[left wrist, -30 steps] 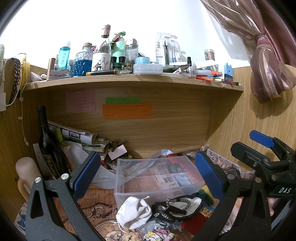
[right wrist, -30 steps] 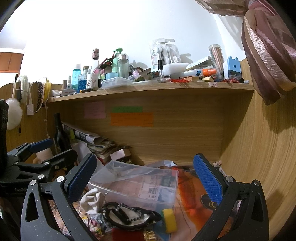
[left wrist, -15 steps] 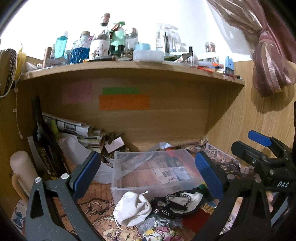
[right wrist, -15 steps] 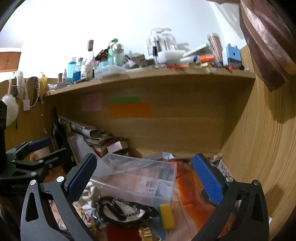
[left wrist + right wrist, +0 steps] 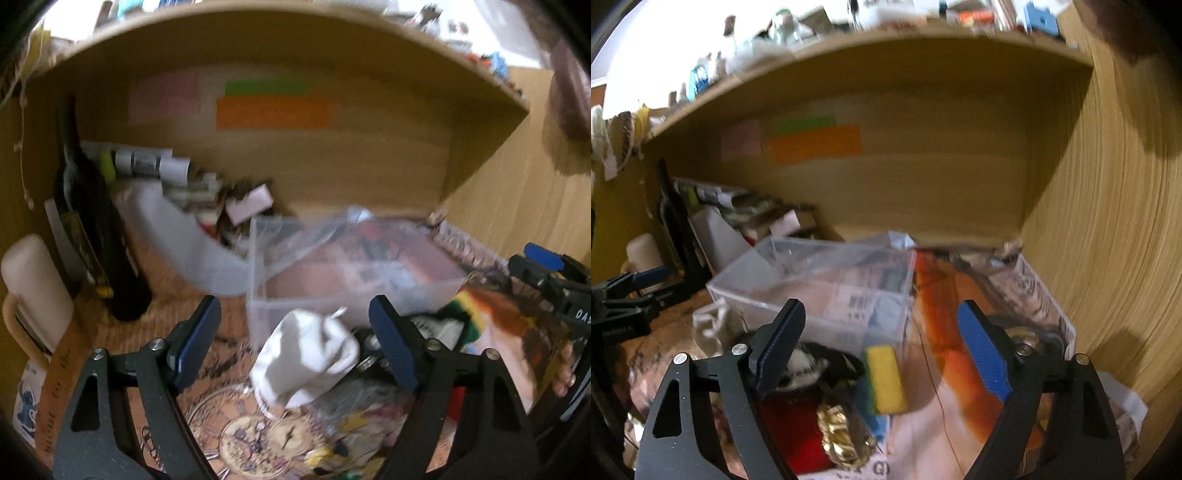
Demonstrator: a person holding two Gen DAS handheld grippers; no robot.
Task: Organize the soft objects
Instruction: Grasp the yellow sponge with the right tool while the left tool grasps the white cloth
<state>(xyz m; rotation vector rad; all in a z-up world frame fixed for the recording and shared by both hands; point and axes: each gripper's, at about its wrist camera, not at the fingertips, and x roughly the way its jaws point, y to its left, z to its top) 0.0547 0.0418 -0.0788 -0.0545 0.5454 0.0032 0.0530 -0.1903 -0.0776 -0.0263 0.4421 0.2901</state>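
A clear plastic bin (image 5: 354, 273) stands on the desk under the shelf, also in the right wrist view (image 5: 820, 288). In front of it lies a pile of soft things: a white cloth (image 5: 306, 354), a black and white piece (image 5: 809, 369), a yellow sponge (image 5: 886, 380), a red cloth (image 5: 801, 432) and a gold scrunchie (image 5: 842, 439). My left gripper (image 5: 295, 343) is open just above the white cloth. My right gripper (image 5: 882, 354) is open over the sponge. Both are empty. Both views are blurred.
A dark wine bottle (image 5: 96, 236) and a cream mug (image 5: 33, 295) stand at the left. Rolled papers and clutter (image 5: 184, 188) lie behind the bin. A wooden wall (image 5: 1108, 240) closes the right side. A shelf (image 5: 886, 48) full of bottles hangs overhead.
Both grippers have tipped down and moved closer to the pile in front of the bin. The left now hangs over the white cloth, the right over the yellow sponge. Both stay open.
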